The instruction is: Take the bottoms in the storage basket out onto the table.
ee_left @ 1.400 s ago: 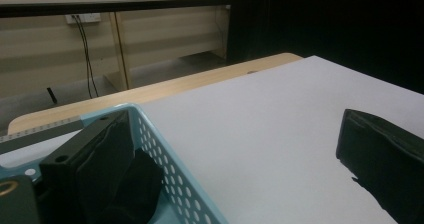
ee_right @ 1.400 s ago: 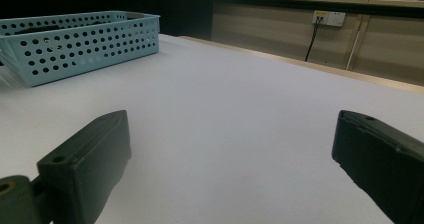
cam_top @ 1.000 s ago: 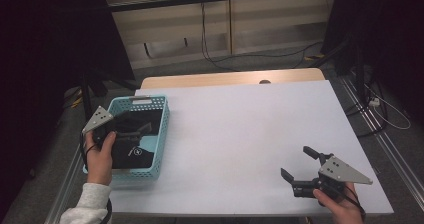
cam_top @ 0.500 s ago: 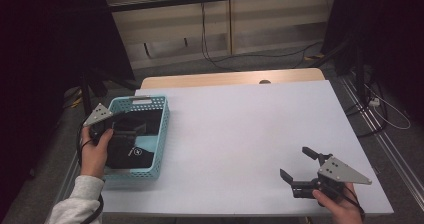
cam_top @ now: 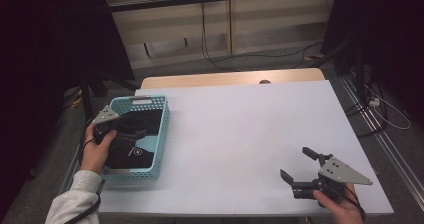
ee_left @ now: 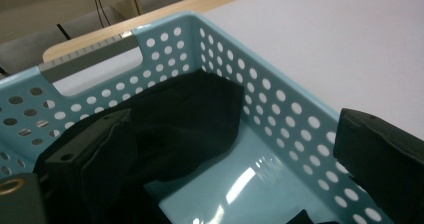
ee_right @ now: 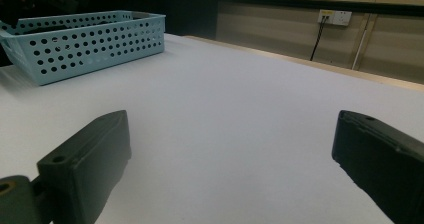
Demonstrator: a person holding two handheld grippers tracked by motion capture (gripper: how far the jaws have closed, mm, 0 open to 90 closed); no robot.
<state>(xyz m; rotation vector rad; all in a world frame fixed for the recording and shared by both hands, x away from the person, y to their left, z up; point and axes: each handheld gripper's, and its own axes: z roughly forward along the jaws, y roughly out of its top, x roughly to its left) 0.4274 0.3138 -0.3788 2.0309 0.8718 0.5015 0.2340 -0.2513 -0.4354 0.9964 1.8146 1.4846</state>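
- Your left gripper [cam_top: 131,132] sits inside the blue basket [cam_top: 162,134] at the table's [cam_top: 250,129] left edge, jaws spread wide.
- In the left gripper view, one jaw touches the black cloth [ee_left: 185,119] lying in the basket; the other stands beside the perforated wall. Nothing is clamped.
- Your right gripper [cam_top: 300,166] rests low over the bare white table near its front right corner, jaws wide apart, well away from the basket.
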